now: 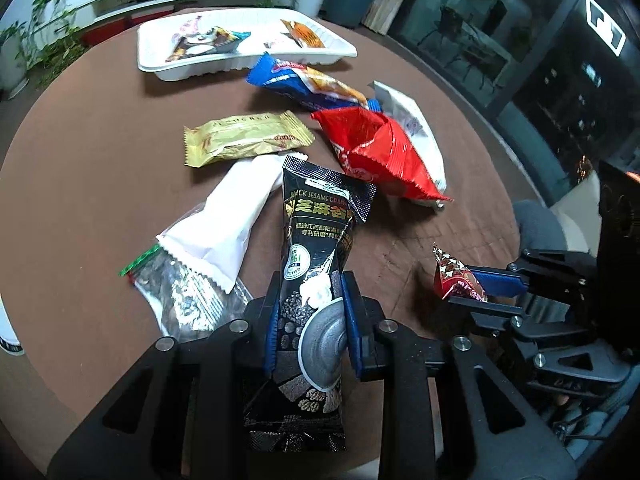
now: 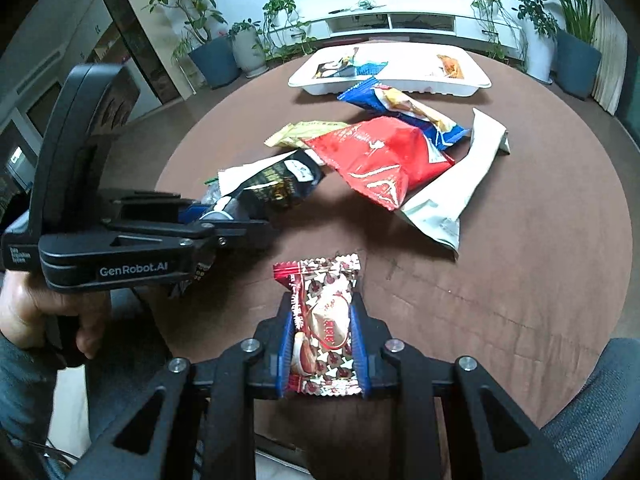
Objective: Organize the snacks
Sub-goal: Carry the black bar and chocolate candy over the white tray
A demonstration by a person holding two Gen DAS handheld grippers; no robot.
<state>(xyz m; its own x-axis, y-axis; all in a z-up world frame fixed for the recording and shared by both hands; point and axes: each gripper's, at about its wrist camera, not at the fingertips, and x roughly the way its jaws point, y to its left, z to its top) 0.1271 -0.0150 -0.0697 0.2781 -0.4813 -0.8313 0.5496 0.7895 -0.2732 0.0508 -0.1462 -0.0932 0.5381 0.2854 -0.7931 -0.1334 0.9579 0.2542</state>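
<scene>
My left gripper (image 1: pixel 310 312) is shut on a black sesame snack pack (image 1: pixel 316 280), held above the brown round table (image 1: pixel 80 128). It also shows in the right wrist view (image 2: pixel 280 184), with the left gripper (image 2: pixel 224 220) at the left. My right gripper (image 2: pixel 322 332) is shut on a small red-and-white star-patterned candy pack (image 2: pixel 324 320); it shows in the left wrist view (image 1: pixel 456 278) at the right. A white tray (image 1: pixel 248 62) at the far side holds a few snacks; it also shows in the right wrist view (image 2: pixel 472 82).
Loose on the table: a gold pack (image 1: pixel 244 138), a white pack (image 1: pixel 228 216), a clear zip bag (image 1: pixel 180 292), a red bag (image 1: pixel 380 152), a blue bag (image 1: pixel 312 84) and a pale long pouch (image 2: pixel 460 184). Potted plants and a low white cabinet stand behind.
</scene>
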